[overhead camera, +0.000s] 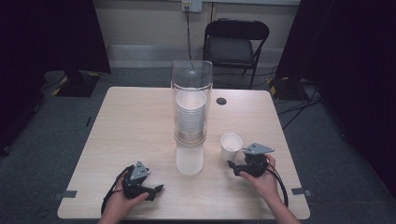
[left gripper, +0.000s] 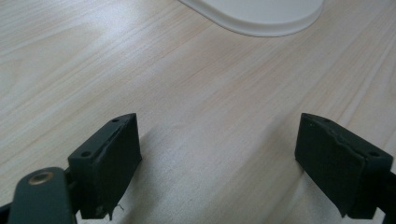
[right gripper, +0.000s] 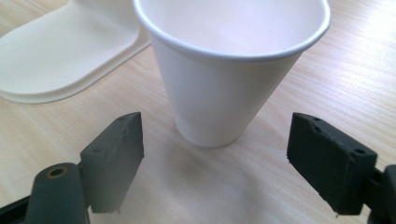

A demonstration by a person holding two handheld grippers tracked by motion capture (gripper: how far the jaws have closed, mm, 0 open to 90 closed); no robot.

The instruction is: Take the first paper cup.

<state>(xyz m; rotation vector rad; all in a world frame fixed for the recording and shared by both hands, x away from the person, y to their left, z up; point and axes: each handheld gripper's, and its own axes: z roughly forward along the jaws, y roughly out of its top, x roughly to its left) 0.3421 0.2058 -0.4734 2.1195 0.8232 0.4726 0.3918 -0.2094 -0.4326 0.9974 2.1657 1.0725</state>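
Your right claw [right gripper: 215,163] is spread wide with one smooth white paper cup [right gripper: 229,65] just past its jaws, near the worktop's [overhead camera: 135,126] right edge. Your left claw [left gripper: 219,158] gapes over bare pale woodgrain. One clear cylinder dispenser [overhead camera: 191,102] holds a ribbed cup stack mid-worktop.
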